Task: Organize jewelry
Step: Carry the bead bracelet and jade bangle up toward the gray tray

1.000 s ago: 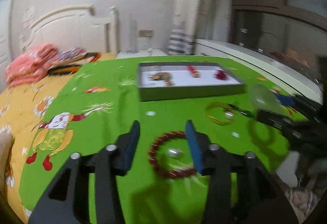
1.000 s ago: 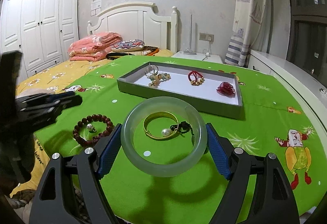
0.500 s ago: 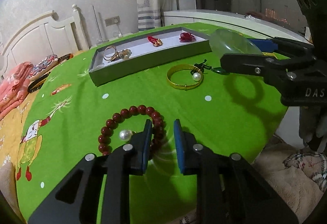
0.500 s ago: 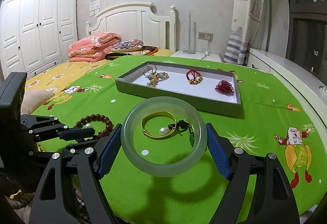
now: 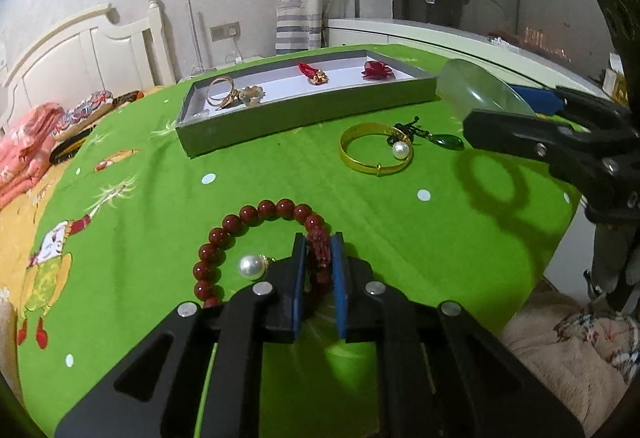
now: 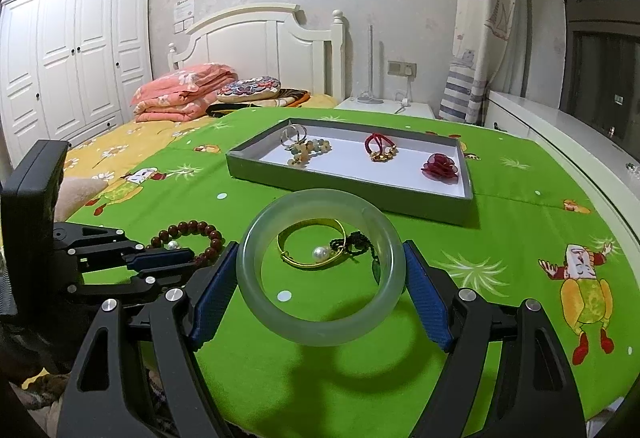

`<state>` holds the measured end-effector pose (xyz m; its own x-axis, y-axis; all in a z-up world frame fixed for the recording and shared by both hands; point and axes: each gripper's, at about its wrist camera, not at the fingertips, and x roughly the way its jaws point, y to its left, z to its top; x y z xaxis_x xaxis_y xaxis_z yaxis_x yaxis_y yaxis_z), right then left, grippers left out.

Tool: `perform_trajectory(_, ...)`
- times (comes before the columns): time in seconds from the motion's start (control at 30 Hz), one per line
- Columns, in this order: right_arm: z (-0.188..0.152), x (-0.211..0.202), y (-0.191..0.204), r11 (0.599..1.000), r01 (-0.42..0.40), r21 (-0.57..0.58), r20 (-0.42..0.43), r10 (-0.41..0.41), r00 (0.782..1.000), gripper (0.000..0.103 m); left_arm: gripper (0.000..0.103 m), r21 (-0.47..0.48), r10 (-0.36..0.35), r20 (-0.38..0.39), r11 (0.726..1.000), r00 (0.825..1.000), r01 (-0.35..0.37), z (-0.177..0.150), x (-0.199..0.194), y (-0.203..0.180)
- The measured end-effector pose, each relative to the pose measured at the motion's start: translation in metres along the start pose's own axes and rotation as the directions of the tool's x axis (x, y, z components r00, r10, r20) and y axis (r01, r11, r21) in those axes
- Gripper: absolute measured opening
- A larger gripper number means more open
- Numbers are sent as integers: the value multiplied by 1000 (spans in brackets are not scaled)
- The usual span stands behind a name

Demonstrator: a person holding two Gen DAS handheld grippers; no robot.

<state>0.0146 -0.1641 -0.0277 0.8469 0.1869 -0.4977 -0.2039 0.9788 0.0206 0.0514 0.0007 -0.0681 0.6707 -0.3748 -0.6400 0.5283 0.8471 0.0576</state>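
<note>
My left gripper (image 5: 319, 243) is shut on the red bead bracelet (image 5: 256, 216), which lies on the green cloth around a loose pearl (image 5: 250, 267). My right gripper (image 6: 320, 274) is shut on a pale green jade bangle (image 6: 320, 328) and holds it above the cloth. That bangle shows in the left wrist view (image 5: 476, 92) too. A gold bangle (image 5: 374, 152) with a pearl and a green pendant (image 5: 448, 141) lies ahead. The grey tray (image 6: 352, 194) behind holds rings, a red cord piece and a red flower.
The green cloth's edge (image 5: 560, 234) drops off at the right. A bed with folded pink bedding (image 6: 184, 92) and a white headboard stands behind the tray. A white wardrobe (image 6: 72, 50) is at the far left.
My left gripper swung toward the red bead bracelet and closed its jaws on the beads. My right gripper kept the jade bangle nearly still.
</note>
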Motion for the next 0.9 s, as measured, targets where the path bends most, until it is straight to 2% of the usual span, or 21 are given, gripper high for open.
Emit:
perform_trajectory(0.33, 1, -2, -1, 1000, 2, 5, -1, -2, 1000, 75, 19, -55, 53, 6, 997, 999, -52, 0, 1, -2)
perform_trajectory(0.37, 1, -2, -1, 1000, 2, 2, -1, -2, 1000, 75, 18, -51, 61, 7, 997, 998, -60, 0, 1, -4)
perform_trajectory(0.4, 1, -2, 0, 1000, 1, -2, -1, -1, 1000, 75, 13, -51, 72, 11, 996, 997, -71, -1, 0, -5)
perform_trajectory(0.5, 1, -2, 1, 1000, 1, -10, 0, -1, 1000, 75, 12, -32, 90, 33, 996, 995, -89, -4, -3, -9)
perform_trajectory(0.67, 3, -4, 1, 1000, 4, -10, 10, -4, 1000, 75, 12, -91, 105, 111, 991, 988, -95, 5, -22, 7)
perform_trajectory(0.9, 8, -2, 7, 1000, -3, -21, 20, 4, 1000, 75, 12, -101, 183, 162, 981, 970, -168, 23, -34, 21)
